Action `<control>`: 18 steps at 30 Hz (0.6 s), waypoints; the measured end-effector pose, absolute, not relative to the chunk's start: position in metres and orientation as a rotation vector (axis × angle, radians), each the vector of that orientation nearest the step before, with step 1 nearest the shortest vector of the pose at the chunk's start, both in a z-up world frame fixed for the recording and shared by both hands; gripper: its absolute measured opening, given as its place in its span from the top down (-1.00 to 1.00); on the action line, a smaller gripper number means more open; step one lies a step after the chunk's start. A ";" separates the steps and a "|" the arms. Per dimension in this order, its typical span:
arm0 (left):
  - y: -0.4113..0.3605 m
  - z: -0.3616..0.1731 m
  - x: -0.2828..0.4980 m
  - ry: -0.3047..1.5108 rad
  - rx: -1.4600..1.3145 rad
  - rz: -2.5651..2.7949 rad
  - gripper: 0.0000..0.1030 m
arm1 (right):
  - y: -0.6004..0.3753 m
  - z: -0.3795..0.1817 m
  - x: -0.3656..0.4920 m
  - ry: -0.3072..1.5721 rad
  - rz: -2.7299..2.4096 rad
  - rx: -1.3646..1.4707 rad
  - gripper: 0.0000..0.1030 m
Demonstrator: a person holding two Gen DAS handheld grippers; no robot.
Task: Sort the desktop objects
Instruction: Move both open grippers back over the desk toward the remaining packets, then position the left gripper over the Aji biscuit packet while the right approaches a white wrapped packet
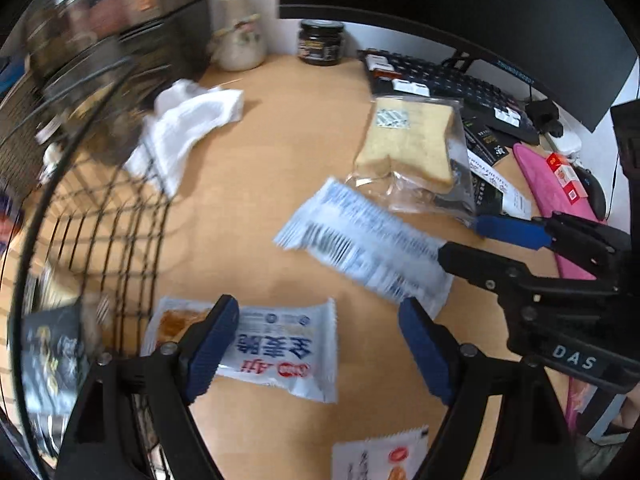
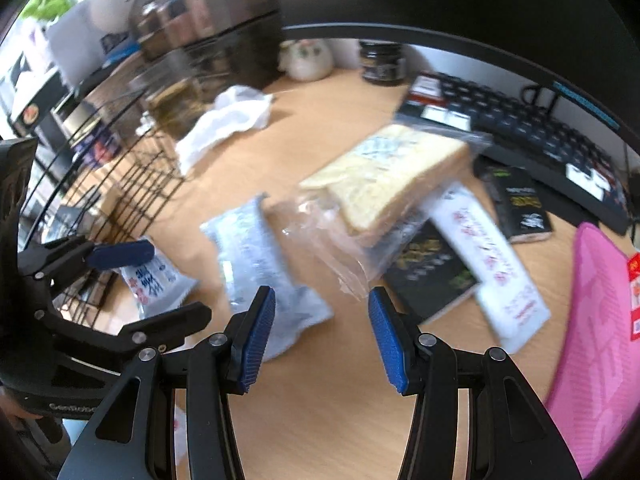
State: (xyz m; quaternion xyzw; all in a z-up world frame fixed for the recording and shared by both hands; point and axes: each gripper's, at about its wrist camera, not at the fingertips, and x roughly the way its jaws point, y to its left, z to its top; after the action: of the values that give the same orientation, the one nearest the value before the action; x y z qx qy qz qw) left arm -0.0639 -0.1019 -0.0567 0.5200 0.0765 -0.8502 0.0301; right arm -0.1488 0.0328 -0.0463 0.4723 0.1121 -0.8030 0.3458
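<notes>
Between the wide-open, empty right gripper (image 2: 322,334) pads, at about 11 o'clock, lies a pale blue snack packet (image 2: 264,276), flat on the desk (image 2: 320,420), its long axis running roughly 11 to 5. Left gripper (image 1: 316,344), also open and empty, hovers over another packet (image 1: 280,350) beside the wire basket (image 1: 104,216). Right is nearer.

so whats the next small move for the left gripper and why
Probably ease the left gripper down and close on the white snack packet. Its jaws stand open with the packet lying flat on the desk between them, beside the wire basket, apparently ungripped.
</notes>
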 end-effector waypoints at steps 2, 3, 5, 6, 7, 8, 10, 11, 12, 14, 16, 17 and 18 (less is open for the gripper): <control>-0.101 -0.057 -0.056 0.245 1.611 -2.631 -0.62 | 0.026 -0.044 -0.143 0.299 -2.075 1.211 0.04; -0.100 -0.057 -0.052 0.247 1.614 -2.634 -0.62 | 0.022 -0.043 -0.141 0.301 -2.060 1.210 0.04; -0.098 -0.057 -0.045 0.242 1.621 -2.642 -0.62 | 0.015 -0.042 -0.136 0.318 -2.047 1.204 0.04; -0.097 -0.057 -0.041 0.238 1.626 -2.640 -0.62 | 0.011 -0.041 -0.134 0.325 -2.043 1.195 0.04; -0.096 -0.058 -0.038 0.232 1.632 -2.636 -0.62 | 0.006 -0.040 -0.131 0.334 -2.033 1.188 0.04; -0.096 -0.058 -0.035 0.231 1.639 -2.635 -0.62 | 0.001 -0.041 -0.130 0.345 -2.023 1.182 0.04; -0.096 -0.058 -0.031 0.237 1.643 -2.641 -0.62 | -0.010 -0.044 -0.131 0.358 -2.012 1.177 0.04; -0.096 -0.057 -0.030 0.239 1.644 -2.643 -0.62 | -0.014 -0.048 -0.133 0.361 -2.008 1.182 0.04; -0.097 -0.057 -0.029 0.241 1.644 -2.646 -0.62 | -0.018 -0.049 -0.134 0.367 -2.016 1.166 0.04; -0.098 -0.058 -0.027 0.245 1.640 -2.650 -0.62 | -0.022 -0.050 -0.134 0.401 -2.024 1.145 0.04; -0.098 -0.060 -0.026 0.250 1.640 -2.655 -0.62 | -0.022 -0.050 -0.132 0.445 -2.045 1.133 0.28; -0.098 -0.061 -0.026 0.261 1.645 -2.659 -0.62 | -0.020 -0.050 -0.132 0.456 -2.055 1.130 0.46; -0.097 -0.064 -0.028 0.278 1.662 -2.659 -0.62 | -0.016 -0.050 -0.132 0.459 -2.056 1.132 0.48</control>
State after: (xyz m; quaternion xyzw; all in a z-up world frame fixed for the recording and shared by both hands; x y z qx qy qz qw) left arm -0.0276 -0.0973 -0.0641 0.5280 0.0883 -0.8446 -0.0034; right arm -0.1320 -0.0161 -0.0500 0.4406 0.1784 -0.7999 0.3663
